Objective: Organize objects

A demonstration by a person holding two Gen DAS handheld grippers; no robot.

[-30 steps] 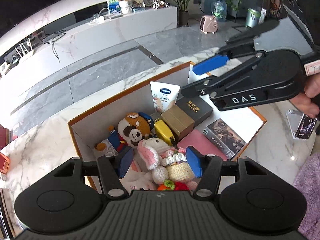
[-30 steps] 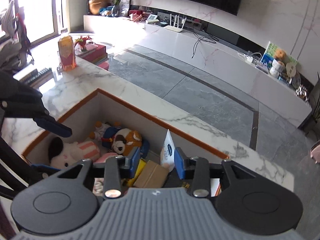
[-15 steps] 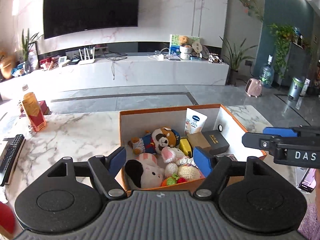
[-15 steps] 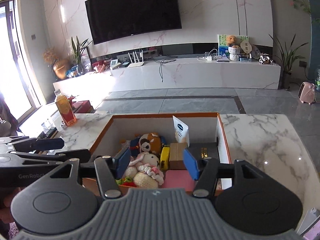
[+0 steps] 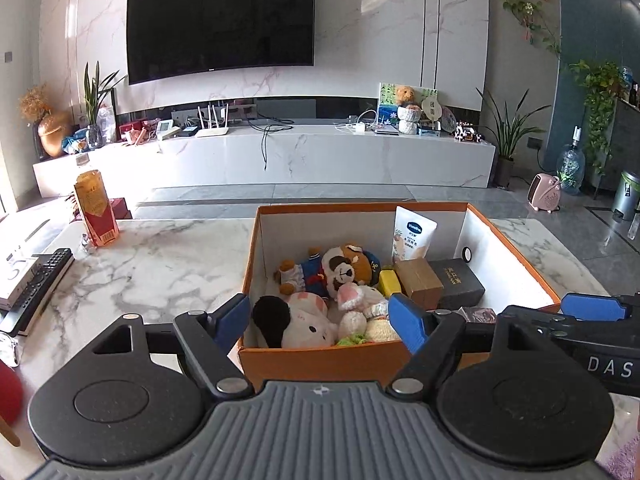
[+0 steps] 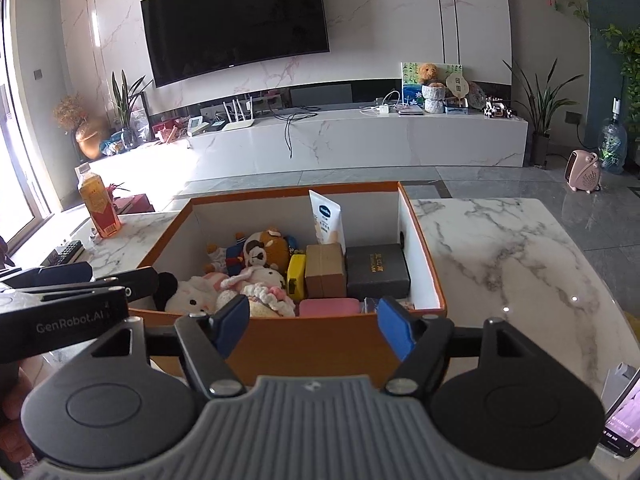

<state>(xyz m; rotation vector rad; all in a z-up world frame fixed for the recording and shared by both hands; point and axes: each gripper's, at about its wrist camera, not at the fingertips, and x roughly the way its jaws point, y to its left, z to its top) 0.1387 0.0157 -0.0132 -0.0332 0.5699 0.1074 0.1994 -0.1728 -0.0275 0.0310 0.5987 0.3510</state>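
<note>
Orange cardboard box (image 5: pixel 320 362) of toys lengthwise away across the marble surface (image 5: pixel 160 264), left hand-held gripper (image 5: pixel 322 322) and right hand-held gripper (image 6: pixel 312 326) both released, empty.

Left gripper (image 5: pixel 322 320) held level and pointing forward, blue pads (image 5: pixel 405 322) spread wide with nothing between them. Right gripper (image 6: pixel 313 325) likewise level, jaws parted and empty, just beside the left one and roughly parallel. Part of a hand (image 6: pixel 14 412) visible at the left gripper's handle.

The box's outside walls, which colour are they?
Orange box, best seen in the right wrist view.
</note>
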